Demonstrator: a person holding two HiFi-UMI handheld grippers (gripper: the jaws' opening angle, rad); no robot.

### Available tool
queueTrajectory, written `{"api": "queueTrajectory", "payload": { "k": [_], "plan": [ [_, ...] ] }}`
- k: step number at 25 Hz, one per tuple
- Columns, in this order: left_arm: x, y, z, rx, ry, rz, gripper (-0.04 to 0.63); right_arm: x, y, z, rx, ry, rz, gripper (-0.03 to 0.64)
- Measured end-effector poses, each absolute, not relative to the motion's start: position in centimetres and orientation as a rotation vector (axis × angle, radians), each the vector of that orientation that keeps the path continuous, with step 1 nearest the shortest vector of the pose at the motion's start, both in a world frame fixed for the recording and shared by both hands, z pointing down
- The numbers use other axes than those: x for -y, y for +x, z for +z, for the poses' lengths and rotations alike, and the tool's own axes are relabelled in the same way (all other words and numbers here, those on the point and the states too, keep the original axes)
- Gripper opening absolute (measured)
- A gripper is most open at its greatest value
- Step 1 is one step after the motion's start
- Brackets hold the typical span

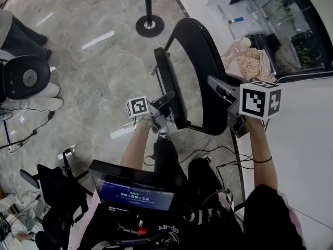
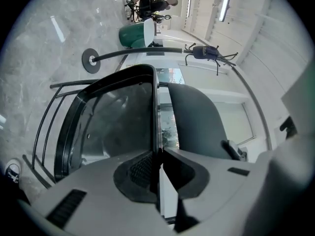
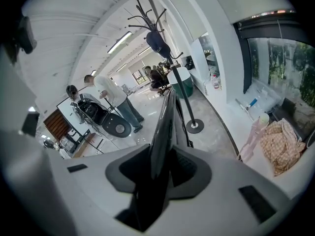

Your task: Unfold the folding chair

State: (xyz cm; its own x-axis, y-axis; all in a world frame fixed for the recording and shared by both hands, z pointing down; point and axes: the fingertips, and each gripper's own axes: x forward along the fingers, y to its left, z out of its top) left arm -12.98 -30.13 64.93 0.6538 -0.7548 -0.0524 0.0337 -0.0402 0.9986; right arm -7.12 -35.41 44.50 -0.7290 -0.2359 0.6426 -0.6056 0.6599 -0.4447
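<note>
Two pinches: left tool [image 2: 158, 154] and right tool [image 3: 160, 156] each clamp a folding chair [image 1: 200, 66] panel.

**Fig. — Setting: open-plan office hall or lobby.**
Polished grey marble floor [image 1: 93, 66], streaked with lamp glare, fills the head view; the pole and round base of a coat stand [image 1: 149, 21] stand at top centre. In the right gripper view, long ceiling strip lights [image 3: 119, 42] run at upper left, persons [image 3: 110, 100] stand among office furniture at centre left, and a large window [image 3: 278, 63] onto greenery occupies the right.
</note>
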Motion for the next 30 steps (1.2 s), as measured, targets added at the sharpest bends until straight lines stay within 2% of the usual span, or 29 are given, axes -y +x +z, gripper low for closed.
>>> {"api": "queueTrajectory", "payload": {
  "k": [10, 11, 14, 16, 20, 24, 30],
  "plan": [
    [24.5, -22.9, 70.7, 0.852, 1.373, -0.721, 0.106, 37.4, -4.4, 48.6, 2.258, 0.648, 0.986, 0.107],
    [24.3, -23.4, 71.3, 0.880, 1.378, -0.715, 0.127, 37.4, -4.4, 48.8, 2.262, 0.639, 0.995, 0.107],
    [23.7, -24.7, 72.4, 0.944, 1.405, -0.706, 0.254, 37.8, -4.0, 49.9, 2.258, 0.638, 1.005, 0.107],
    [23.3, -25.1, 73.1, 0.964, 1.407, -0.685, 0.282, 38.0, -3.6, 50.4, 2.249, 0.638, 1.012, 0.106],
    [22.5, -26.5, 74.4, 0.990, 1.395, -0.658, 0.280, 37.8, -3.8, 50.8, 2.234, 0.643, 1.017, 0.107],
    [20.9, -29.5, 78.2, 1.104, 1.357, -0.523, 0.225, 37.4, -4.7, 51.7, 2.210, 0.662, 0.998, 0.107],
    [18.0, -33.0, 82.3, 1.133, 1.361, -0.474, 0.225, 36.4, -6.1, 54.1, 2.199, 0.673, 0.979, 0.107]
  ]
}}
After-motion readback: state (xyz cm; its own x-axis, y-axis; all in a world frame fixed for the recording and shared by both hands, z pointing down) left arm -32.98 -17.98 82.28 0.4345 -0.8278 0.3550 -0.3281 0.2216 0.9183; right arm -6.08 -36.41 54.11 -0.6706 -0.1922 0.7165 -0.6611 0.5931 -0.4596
